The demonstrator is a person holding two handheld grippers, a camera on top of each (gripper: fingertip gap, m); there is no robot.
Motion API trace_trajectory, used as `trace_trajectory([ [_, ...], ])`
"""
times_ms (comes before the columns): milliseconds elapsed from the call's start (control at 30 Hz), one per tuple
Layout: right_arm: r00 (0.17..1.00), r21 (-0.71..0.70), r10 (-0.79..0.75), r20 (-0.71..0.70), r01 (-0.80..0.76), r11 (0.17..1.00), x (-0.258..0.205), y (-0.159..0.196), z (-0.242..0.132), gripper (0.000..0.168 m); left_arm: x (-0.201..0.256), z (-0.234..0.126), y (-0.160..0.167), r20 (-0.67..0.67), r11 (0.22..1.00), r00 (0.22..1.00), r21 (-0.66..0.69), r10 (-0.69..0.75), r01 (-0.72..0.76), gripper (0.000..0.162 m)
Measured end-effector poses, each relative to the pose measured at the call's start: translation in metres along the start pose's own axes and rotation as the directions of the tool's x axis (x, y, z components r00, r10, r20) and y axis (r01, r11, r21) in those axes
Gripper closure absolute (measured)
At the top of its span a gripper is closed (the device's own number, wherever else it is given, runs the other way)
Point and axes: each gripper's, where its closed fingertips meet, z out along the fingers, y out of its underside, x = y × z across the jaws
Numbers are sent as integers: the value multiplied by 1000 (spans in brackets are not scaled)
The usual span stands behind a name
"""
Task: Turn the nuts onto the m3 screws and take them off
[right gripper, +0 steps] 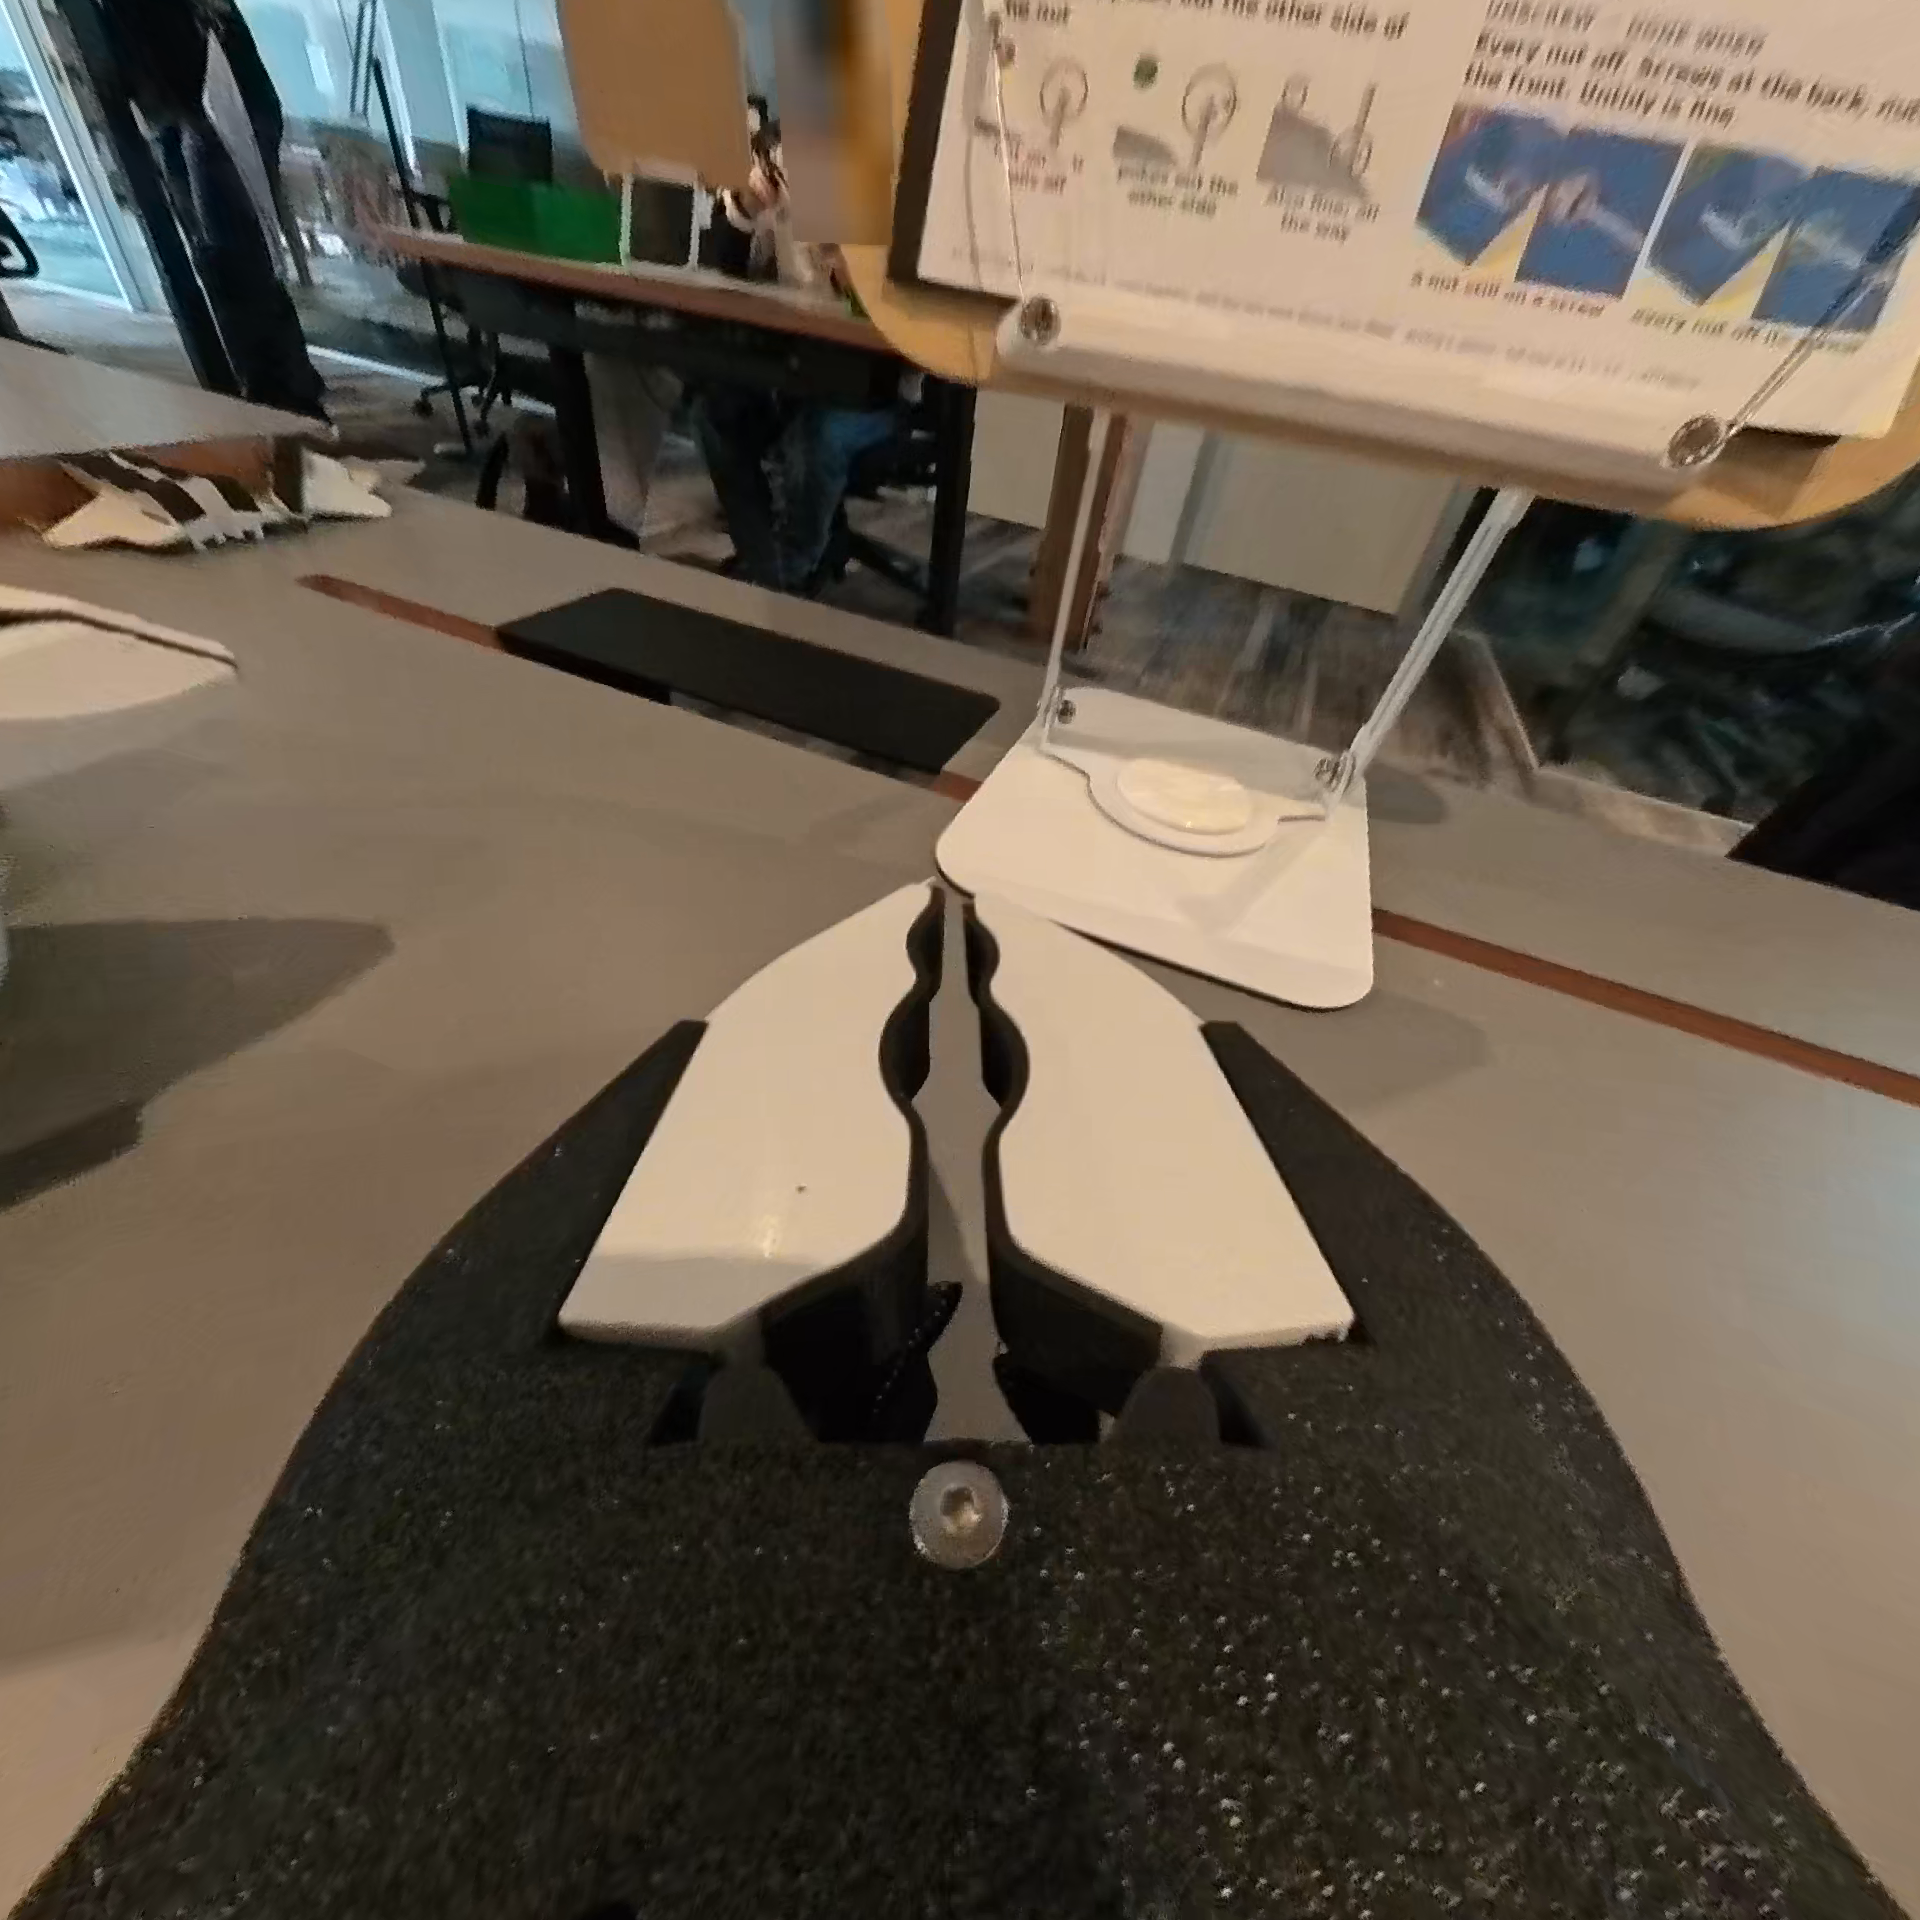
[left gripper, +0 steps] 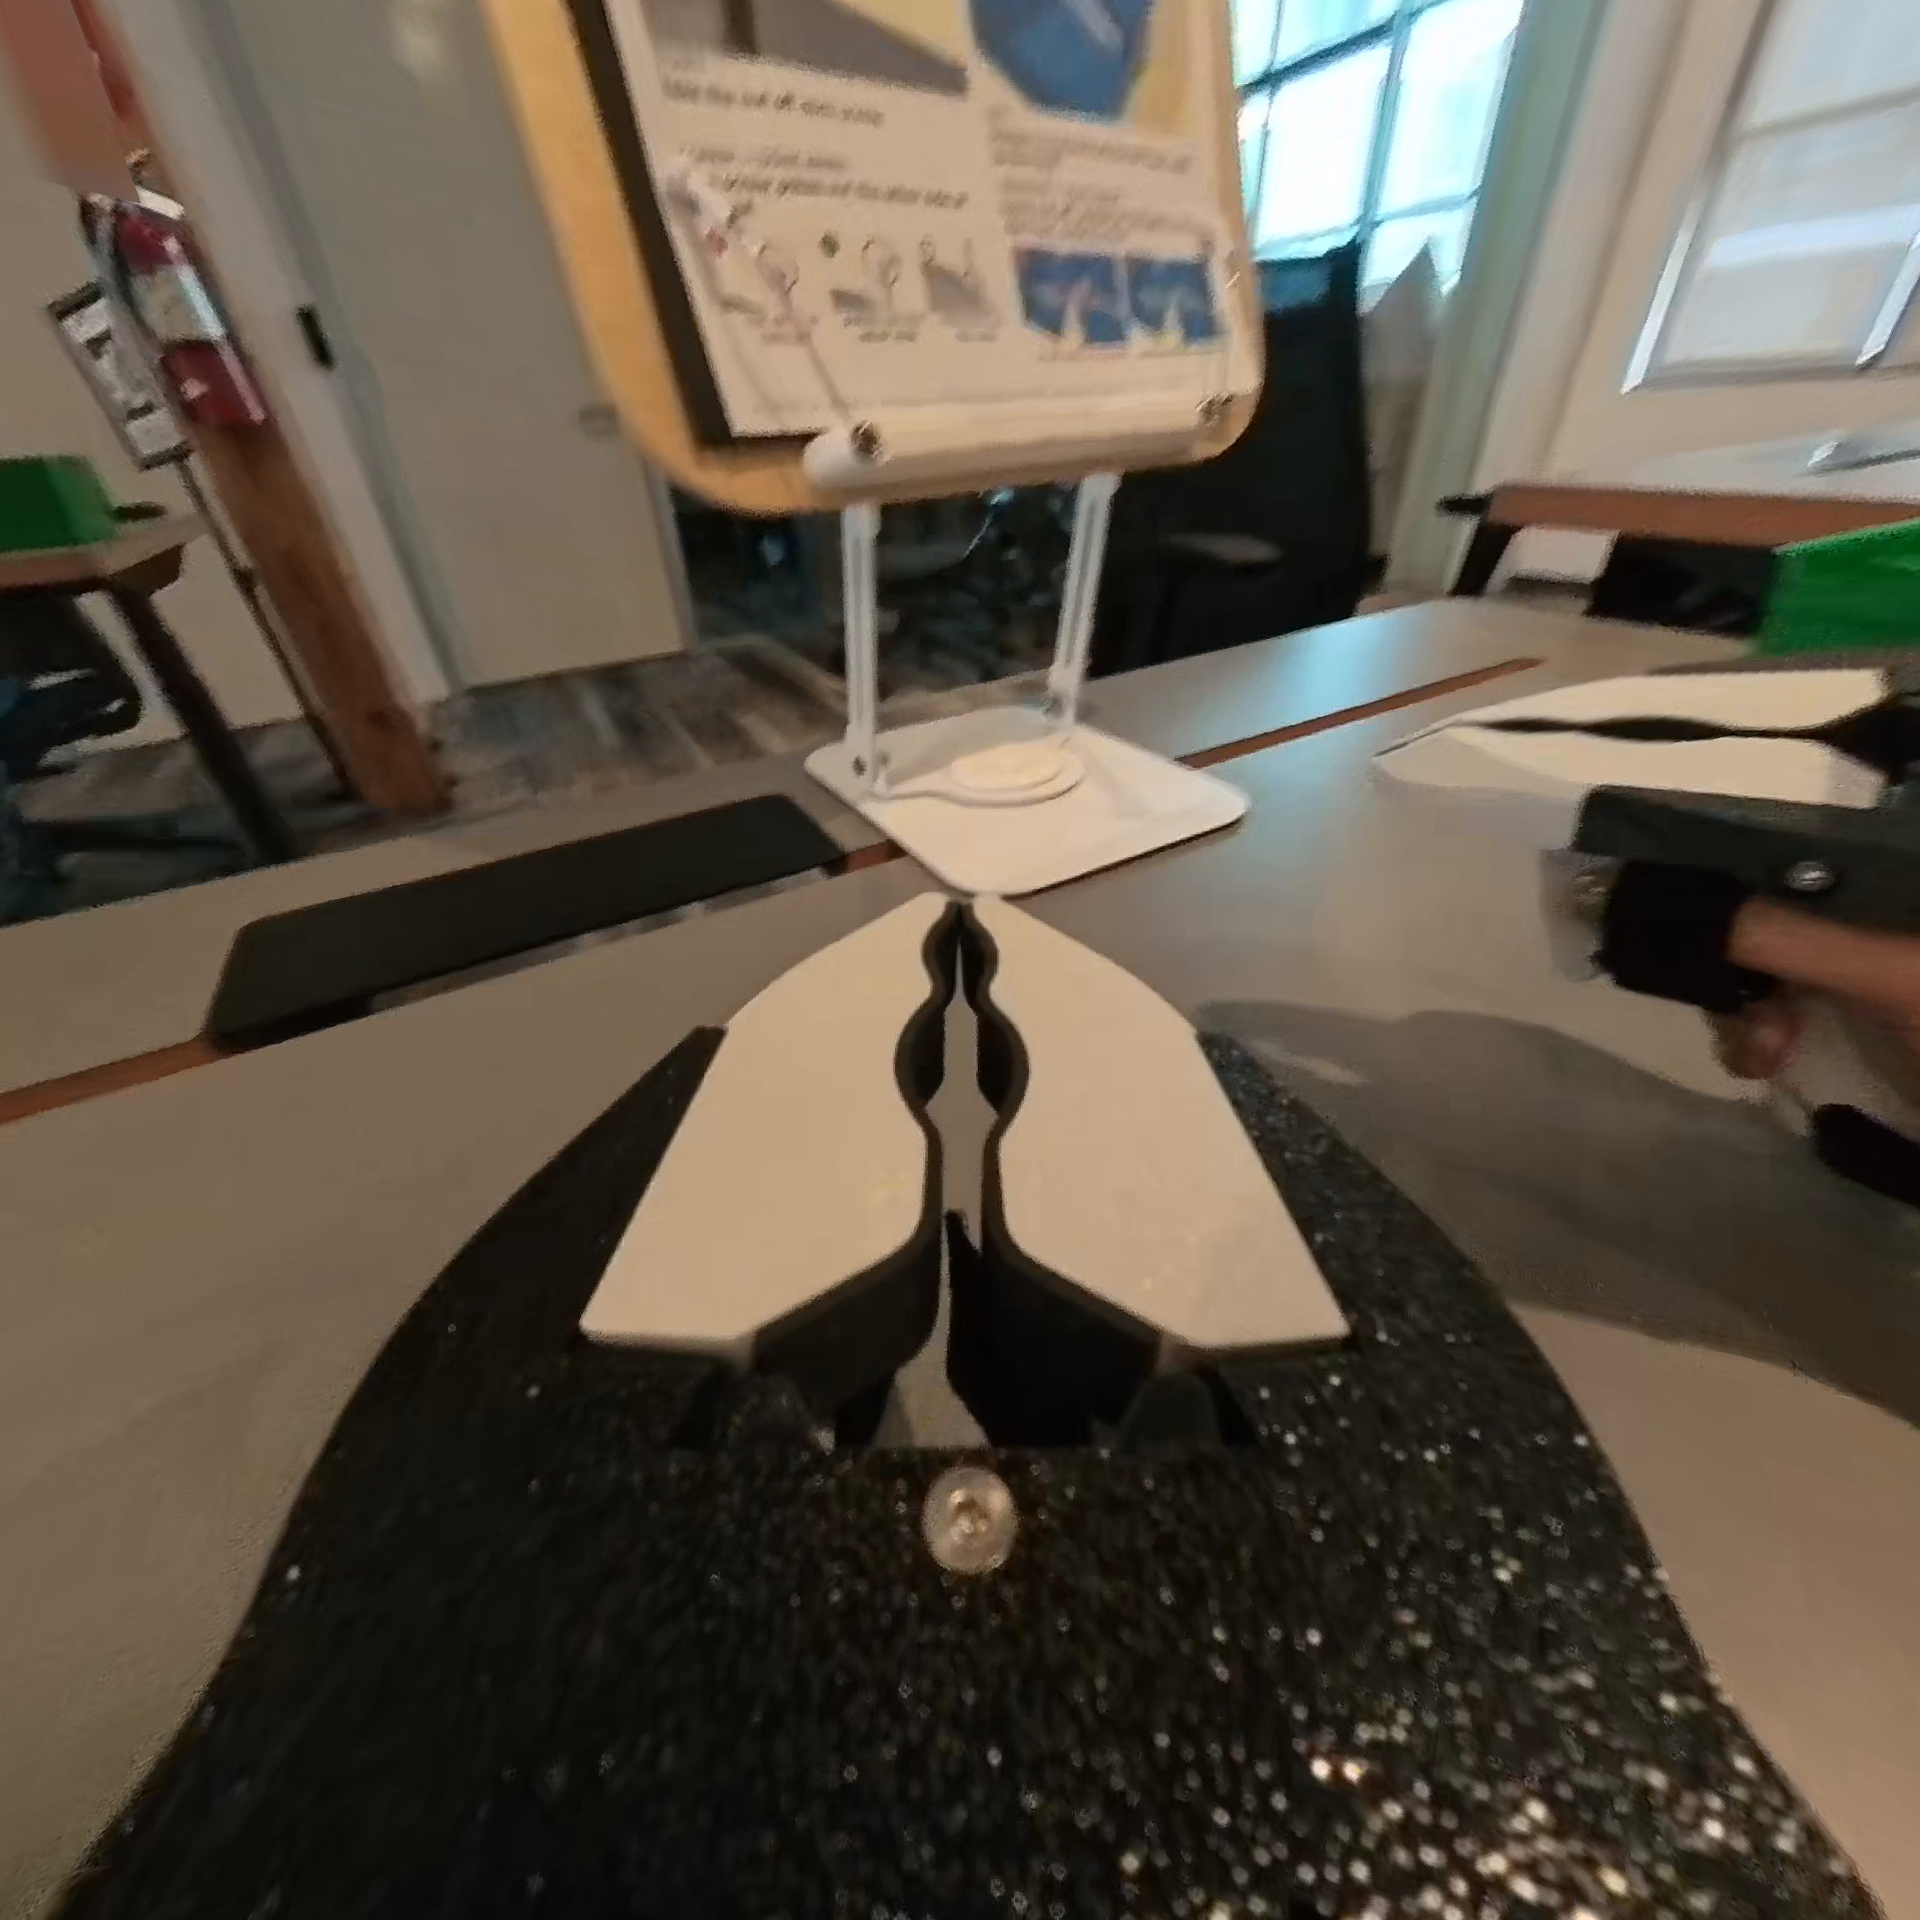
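No screws or nuts show in either view. My left gripper [left gripper: 958, 912] has white fingers [left gripper: 821, 1143] with black pads; its tips touch and nothing is between them. It hovers over the grey table [left gripper: 208, 1299], pointing at a white stand. My right gripper [right gripper: 951, 902] is the same kind, with only a hairline gap at the tips, and holds nothing. It also shows at the right edge of the left wrist view [left gripper: 1662, 727], held by a hand [left gripper: 1787, 966]. The left gripper's white finger shows at the left edge of the right wrist view [right gripper: 94, 655].
A white stand base [left gripper: 1029, 805] [right gripper: 1174, 894] sits just beyond both gripper tips and carries a wooden board with an instruction sheet [left gripper: 935, 208] [right gripper: 1455, 208]. A black pad [left gripper: 520, 914] [right gripper: 748, 675] lies on the table. A green bin [left gripper: 1849, 592] stands far right. The grippers' ends are close to 15 cm from one another.
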Motion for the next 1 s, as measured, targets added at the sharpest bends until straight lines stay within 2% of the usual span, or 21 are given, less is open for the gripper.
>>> trace_trajectory([
  [67, 1000, 13, 13, 0, -13, 1000, -4, -3, 0, 160, 5, 3, -3, -12, 1000, 1000, 14, -6, 6, 162],
  [233, 1000, -29, 9, -23, -10, 1000, -10, 9, 6, 142, 2, 9, 8, 42, 996, 997, -63, 64, -61, 162],
  [567, 997, 24, 12, -81, -10, 1000, 5, 6, 0, 150, -32, -4, 6, 109, 987, 984, -90, 143, -134, 162],
  [667, 996, 46, 16, -83, -12, 999, 8, 4, -2, 152, -33, -7, 6, 18, 986, 987, -59, 160, -159, 162],
  [767, 996, 63, 23, -90, -18, 998, 11, 3, -3, 155, -29, -10, 7, -118, 997, 991, -38, 64, -69, 162],
  [900, 998, 88, 10, -57, -5, 996, 6, 0, -3, 161, -36, -17, 4, -187, 997, 979, -8, -81, 80, 162],
  [1000, 998, 105, 32, -62, -25, 994, 9, -1, -4, 163, -38, -23, 5, -226, 996, 970, -18, -92, 90, 162],
])
